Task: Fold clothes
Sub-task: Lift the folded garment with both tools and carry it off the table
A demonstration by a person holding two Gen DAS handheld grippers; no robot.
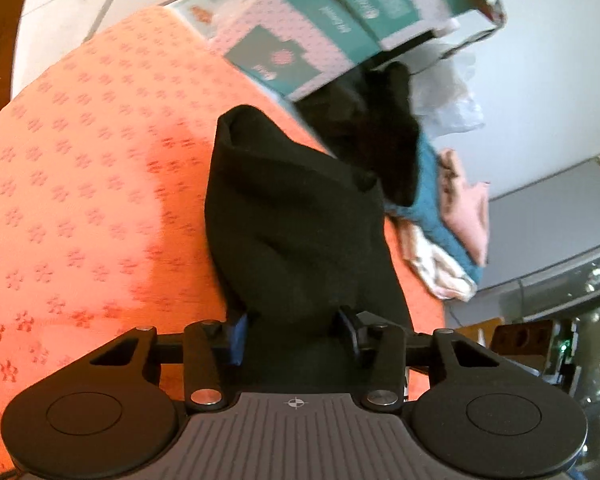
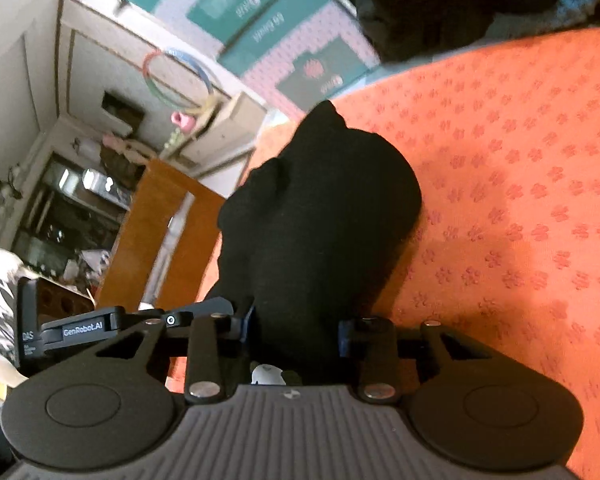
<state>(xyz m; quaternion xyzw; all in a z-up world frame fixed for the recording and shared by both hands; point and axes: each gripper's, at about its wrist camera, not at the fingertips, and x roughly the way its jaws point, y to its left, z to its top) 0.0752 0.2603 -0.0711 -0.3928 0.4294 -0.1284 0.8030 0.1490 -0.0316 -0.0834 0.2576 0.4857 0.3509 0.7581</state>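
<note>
Black garment [image 1: 296, 216] bunched between jaws of left hand-held gripper [image 1: 296, 332] and right hand-held gripper [image 2: 296, 328]; both apparently clamped on it, over orange table [image 1: 92, 184].

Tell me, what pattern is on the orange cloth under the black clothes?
Little darker orange flower shapes all over the orange tablecloth, clearest in the right wrist view.

Teal-and-pink printed boxes [image 1: 320, 28] stand at the far edge of an orange flower-patterned cloth [image 1: 80, 184].
</note>
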